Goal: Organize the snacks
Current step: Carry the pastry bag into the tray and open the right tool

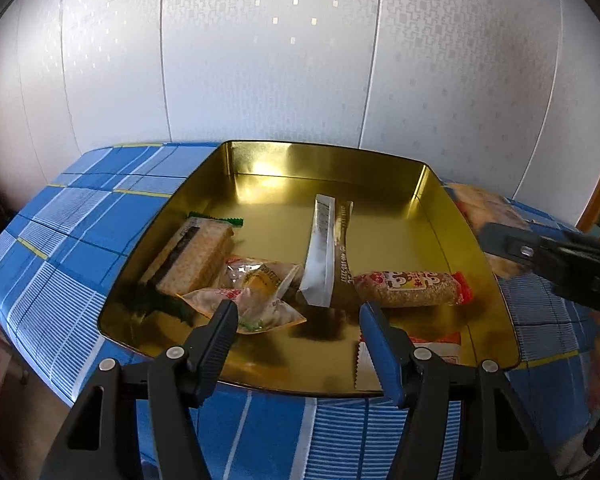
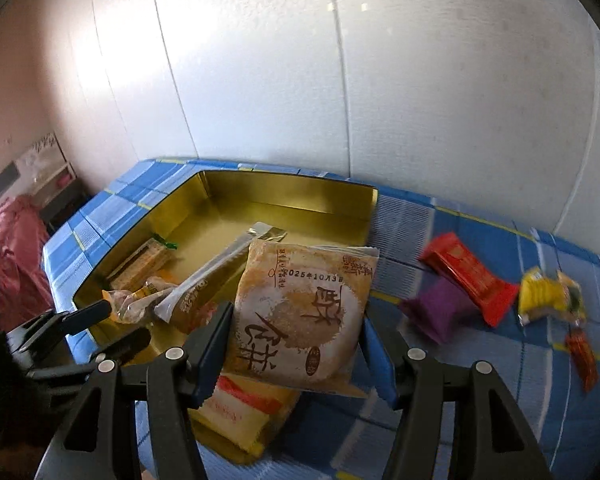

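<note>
A gold tin tray (image 1: 412,176) sits on a blue checked cloth and holds several snacks: a cracker pack (image 1: 196,252), clear candy packs (image 1: 256,292), a silver stick pack (image 1: 320,260) and a sesame bar (image 1: 412,288). My left gripper (image 1: 298,320) is open and empty above the tray's near edge. My right gripper (image 2: 296,328) is shut on a tan pastry pack (image 2: 300,312) and holds it over the tray's (image 2: 292,192) right near corner. The right gripper also shows in the left wrist view (image 1: 540,256).
Loose snacks lie on the cloth right of the tray: a purple pack (image 2: 436,308), a red pack (image 2: 472,276), a yellow pack (image 2: 548,292) and a small orange one (image 2: 580,356). A white wall stands behind the table. The table edge drops at left.
</note>
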`<state>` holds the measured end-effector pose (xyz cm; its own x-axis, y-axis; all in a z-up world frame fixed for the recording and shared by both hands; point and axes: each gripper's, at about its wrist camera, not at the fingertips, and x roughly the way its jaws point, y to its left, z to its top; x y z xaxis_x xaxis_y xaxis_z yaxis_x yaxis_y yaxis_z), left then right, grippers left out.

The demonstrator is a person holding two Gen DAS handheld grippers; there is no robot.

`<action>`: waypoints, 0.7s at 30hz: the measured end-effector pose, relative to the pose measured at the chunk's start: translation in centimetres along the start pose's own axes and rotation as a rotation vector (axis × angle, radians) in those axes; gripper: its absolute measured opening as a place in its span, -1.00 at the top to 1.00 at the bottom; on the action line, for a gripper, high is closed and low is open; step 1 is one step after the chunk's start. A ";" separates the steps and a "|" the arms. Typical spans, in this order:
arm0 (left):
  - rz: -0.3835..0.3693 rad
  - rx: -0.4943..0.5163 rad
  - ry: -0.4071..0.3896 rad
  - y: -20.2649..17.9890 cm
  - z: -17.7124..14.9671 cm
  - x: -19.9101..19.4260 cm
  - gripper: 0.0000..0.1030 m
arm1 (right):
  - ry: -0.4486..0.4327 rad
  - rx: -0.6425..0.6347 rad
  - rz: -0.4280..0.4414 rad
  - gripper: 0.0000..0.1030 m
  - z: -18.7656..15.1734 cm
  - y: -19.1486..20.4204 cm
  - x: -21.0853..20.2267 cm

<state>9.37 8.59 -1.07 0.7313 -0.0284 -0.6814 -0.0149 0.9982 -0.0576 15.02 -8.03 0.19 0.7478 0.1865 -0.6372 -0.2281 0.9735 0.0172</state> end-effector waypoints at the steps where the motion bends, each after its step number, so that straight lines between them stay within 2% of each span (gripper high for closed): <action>1: -0.004 -0.005 0.002 0.1 0.0 0.0 -0.24 | 0.008 -0.010 -0.001 -0.21 0.2 0.2 0.5; 12: -0.023 -0.042 0.002 1.1 0.2 0.2 -0.26 | 0.121 -0.108 -0.064 -0.21 2.2 2.1 5.9; 16: -0.018 -0.036 0.003 0.8 0.2 0.3 -0.26 | 0.164 -0.098 -0.106 -0.21 2.3 1.9 7.5; 21: -0.022 -0.034 0.001 0.7 0.2 0.3 -0.26 | 0.135 -0.052 -0.118 -0.21 2.6 1.0 7.2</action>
<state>9.72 9.32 -1.20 0.7307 -0.0508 -0.6808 -0.0215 0.9950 -0.0973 21.79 -5.39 -2.37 0.6813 0.0484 -0.7304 -0.1785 0.9787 -0.1016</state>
